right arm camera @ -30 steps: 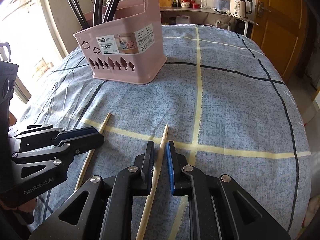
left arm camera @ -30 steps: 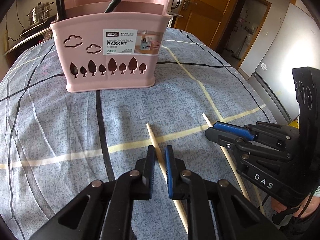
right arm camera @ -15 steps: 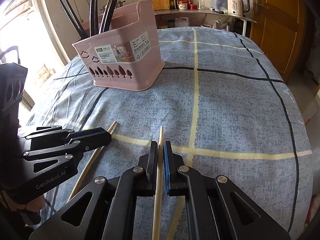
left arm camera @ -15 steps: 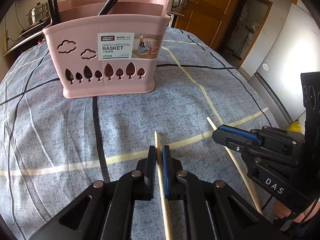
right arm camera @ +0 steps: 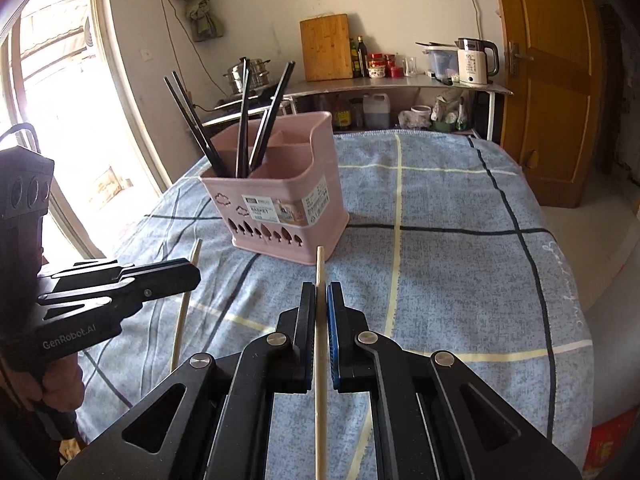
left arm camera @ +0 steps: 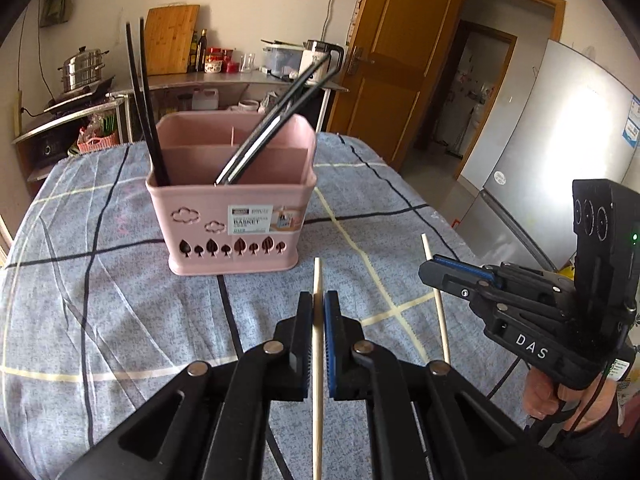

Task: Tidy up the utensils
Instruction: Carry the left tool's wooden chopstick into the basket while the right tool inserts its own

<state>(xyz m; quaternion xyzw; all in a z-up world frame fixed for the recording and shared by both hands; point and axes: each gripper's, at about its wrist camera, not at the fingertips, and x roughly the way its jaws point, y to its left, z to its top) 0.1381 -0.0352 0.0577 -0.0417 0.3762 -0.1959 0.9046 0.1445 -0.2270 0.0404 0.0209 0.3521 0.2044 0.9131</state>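
Both chopsticks' near ends run off the bottom edge. The left gripper (left arm camera: 318, 304) clamps one chopstick (left arm camera: 317, 360), the right gripper (right arm camera: 320, 296) clamps the other (right arm camera: 320, 360); each points lengthwise toward the pink basket (left arm camera: 236, 216) beyond, above the tablecloth (left arm camera: 100, 300).

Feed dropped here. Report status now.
Left gripper shut on one wooden chopstick, right gripper on the other. Pink basket ahead, path open.

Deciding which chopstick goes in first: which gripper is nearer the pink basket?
Left, narrowly. The left gripper faces the pink basket head-on, holding a chopstick. The right gripper sits off to the basket's right, facing its corner, holding the other chopstick.
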